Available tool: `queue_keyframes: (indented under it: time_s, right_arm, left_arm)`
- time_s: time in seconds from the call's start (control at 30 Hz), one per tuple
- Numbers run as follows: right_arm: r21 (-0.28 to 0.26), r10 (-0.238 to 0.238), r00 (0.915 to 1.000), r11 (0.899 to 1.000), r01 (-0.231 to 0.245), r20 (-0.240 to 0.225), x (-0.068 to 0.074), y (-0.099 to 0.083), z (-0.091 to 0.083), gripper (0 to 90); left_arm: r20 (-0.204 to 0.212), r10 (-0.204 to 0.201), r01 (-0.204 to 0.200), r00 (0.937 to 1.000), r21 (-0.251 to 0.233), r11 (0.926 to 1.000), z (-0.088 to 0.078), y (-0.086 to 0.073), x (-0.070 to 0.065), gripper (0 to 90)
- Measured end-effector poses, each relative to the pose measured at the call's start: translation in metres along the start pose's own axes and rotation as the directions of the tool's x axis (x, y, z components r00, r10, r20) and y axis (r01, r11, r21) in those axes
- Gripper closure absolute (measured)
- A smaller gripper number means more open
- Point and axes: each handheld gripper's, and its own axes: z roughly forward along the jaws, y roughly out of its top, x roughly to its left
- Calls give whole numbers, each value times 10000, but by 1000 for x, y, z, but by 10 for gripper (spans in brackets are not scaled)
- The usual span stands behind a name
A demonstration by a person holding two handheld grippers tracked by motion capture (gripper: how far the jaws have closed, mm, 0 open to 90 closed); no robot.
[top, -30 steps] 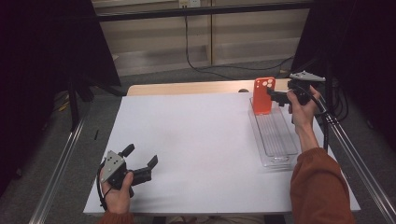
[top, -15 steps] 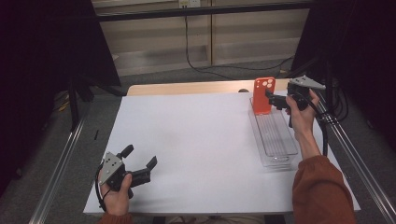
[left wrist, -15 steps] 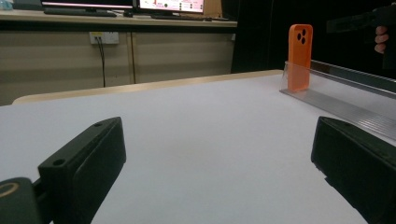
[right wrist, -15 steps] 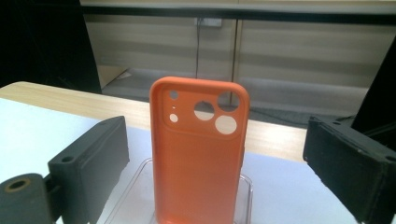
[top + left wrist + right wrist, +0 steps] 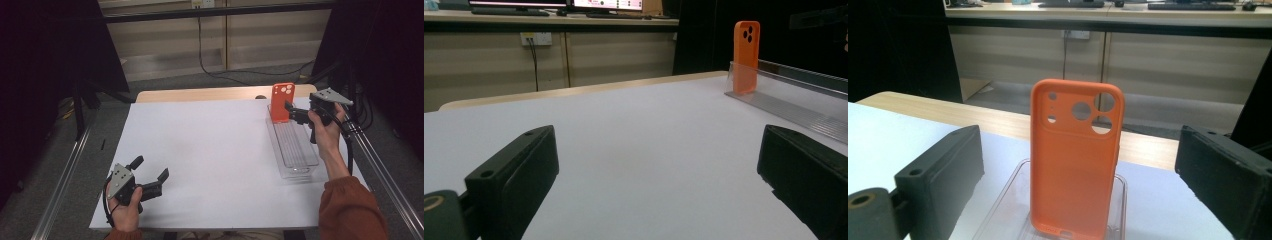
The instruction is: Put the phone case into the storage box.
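Right gripper view: orange phone case stands upright at the far end of the clear tray, camera cut-outs at top, back face toward me. My right gripper sits just beside it with its jaws apart, one on each side of the case, not touching. High view puts the tray along the right edge of the worktop, case near the far right corner.

Left gripper rests near the front left corner, jaws apart, nothing between them.

Handling, my judgement: an empty case, so very light; looks like soft rubbery plastic, so it should flex under a squeeze and grip well rather than slip. Not fragile. It may topple at a nudge, being propped on its short end. Best hold: across the two long side edges, around mid-height, below the cut-outs, with gentle closing force to avoid buckling the shell.
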Motion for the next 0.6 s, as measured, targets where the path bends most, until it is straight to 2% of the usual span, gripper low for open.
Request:
queue_keyframes:
  time_s: [0.23,0.37,0.43,0.6]
  right_arm:
    - [-371,-10,9999,9993,5,-128,4,3,-15,3]
    - [-442,94,9999,9990,-100,-134,5,0,-24,0]
    - [-493,3,10000,9988,-7,-82,6,-2,-28,0]
    - [-515,15,9998,9987,-24,-186,8,-2,-41,0]
  left_arm:
    - [-34,-18,19,10000,21,10000,1,0,1,31]
    - [-136,-42,44,9999,126,9999,2,-2,1,32]
    - [-18,-169,170,9999,182,9997,2,-2,2,31]
    - [-154,-97,99,9998,175,9998,3,-3,2,32]
